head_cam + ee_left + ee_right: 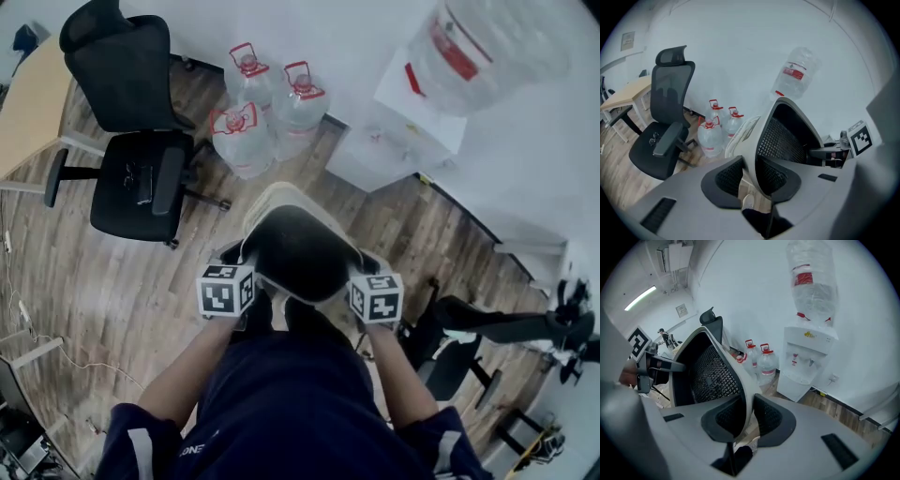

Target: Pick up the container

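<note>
- The pale plastic container with a black mesh lining [298, 246] is up off the ground in front of the person, its open side facing up toward the head camera, between the two tools.
- The left gripper [750, 174] is clenched on the container's left wall: one mesh-faced pad presses outside, the other inside.
- The right gripper [749, 414] grasps the opposite, right wall in the same way, with the wall pinched between its pads.
- Below lies a wooden plank floor [103, 300].
- On the far left stands a black mesh-backed office chair [141, 173], with a light wood desk [28, 103] beside it.
- Three clear water jugs with red caps [258, 112] stand by the far wall.
- Right of them is a white water dispenser [398, 136] with a large clear bottle upturned on top.
</note>
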The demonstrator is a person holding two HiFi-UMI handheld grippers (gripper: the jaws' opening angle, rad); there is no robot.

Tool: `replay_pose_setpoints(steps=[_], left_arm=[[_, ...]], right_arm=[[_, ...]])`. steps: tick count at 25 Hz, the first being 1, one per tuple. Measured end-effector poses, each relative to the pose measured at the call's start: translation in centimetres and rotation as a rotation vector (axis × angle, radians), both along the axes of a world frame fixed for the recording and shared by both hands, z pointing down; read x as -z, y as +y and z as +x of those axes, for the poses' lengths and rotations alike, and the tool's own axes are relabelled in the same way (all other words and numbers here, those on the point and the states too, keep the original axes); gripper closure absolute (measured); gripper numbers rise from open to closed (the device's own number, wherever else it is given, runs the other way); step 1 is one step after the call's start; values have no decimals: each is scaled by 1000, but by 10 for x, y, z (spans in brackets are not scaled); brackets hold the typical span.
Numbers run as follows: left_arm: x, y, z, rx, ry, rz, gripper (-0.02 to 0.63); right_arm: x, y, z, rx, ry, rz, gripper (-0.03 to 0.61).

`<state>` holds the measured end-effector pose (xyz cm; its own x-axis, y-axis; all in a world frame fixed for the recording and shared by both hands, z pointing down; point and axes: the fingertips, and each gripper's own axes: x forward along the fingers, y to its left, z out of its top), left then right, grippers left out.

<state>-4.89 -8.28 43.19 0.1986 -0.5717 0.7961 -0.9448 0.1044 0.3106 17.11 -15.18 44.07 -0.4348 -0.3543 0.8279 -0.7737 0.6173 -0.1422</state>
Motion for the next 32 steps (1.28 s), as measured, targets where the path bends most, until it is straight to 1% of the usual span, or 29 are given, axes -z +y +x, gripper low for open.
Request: replay_pose_setpoints(steps=[5, 14, 32], left_arm=[[26, 4, -1, 29, 3, 35, 492], [52, 0, -1, 23, -20, 75, 489], [58, -8, -2, 26, 1, 91, 485]], right_arm=[[23, -1, -3, 12, -22, 34, 502], [41, -3, -3, 12, -45, 63, 502], [47, -16, -6, 13, -54, 72, 503]])
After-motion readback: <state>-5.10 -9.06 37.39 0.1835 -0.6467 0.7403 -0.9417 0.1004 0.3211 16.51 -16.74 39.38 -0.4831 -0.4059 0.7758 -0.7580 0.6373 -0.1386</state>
